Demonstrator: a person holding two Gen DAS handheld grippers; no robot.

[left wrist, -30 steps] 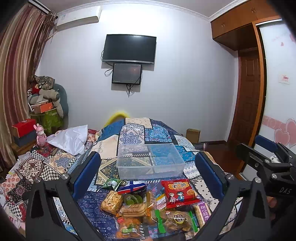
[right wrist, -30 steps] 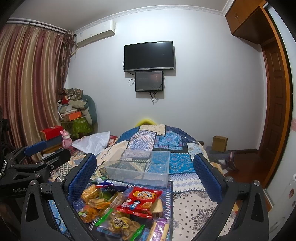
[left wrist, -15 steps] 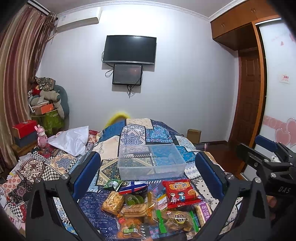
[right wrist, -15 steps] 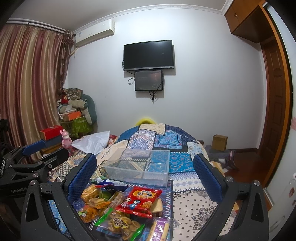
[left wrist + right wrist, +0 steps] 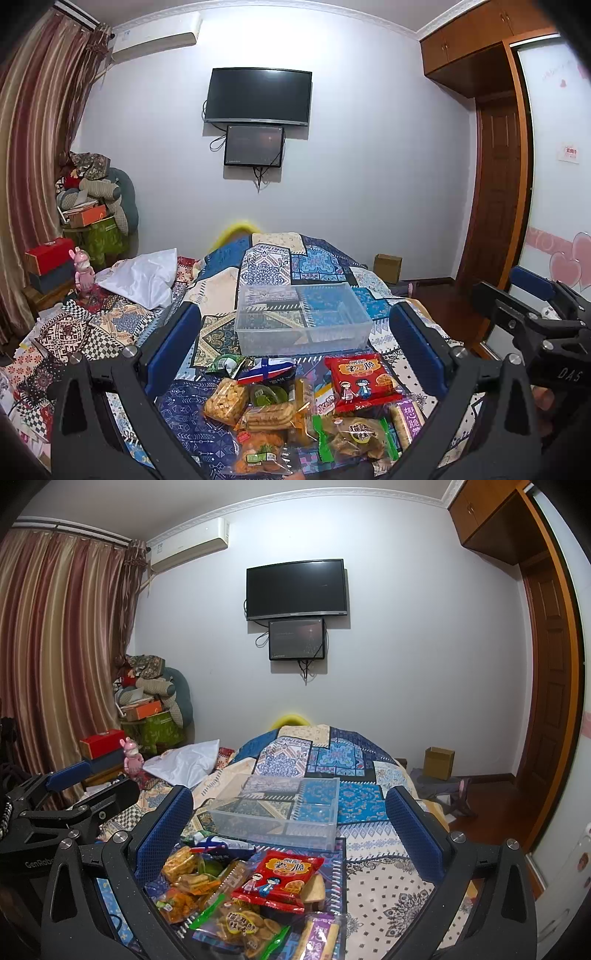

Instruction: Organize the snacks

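Note:
A pile of snack packets lies on the patterned bedspread, with a red packet [image 5: 360, 380] [image 5: 282, 880] on top and a green-edged packet [image 5: 352, 437] [image 5: 240, 928] at the front. A clear plastic bin [image 5: 301, 317] [image 5: 277, 814] stands empty just behind the pile. My left gripper [image 5: 295, 345] is open and empty, held above the pile. My right gripper [image 5: 290, 827] is open and empty, above the pile too. Each gripper shows in the other's view: the right [image 5: 532, 321] at the right edge, the left [image 5: 70, 805] at the left edge.
The bedspread [image 5: 280, 258] covers the bed up to a white wall with a TV [image 5: 258, 96]. A white pillow [image 5: 147, 275] and a pink toy [image 5: 84, 266] lie to the left. Boxes and bags [image 5: 147, 709] are stacked by the curtain. A wooden door [image 5: 550, 686] is on the right.
Both views have shifted only very slightly. The snacks and the bin have not moved, and both grippers stay open.

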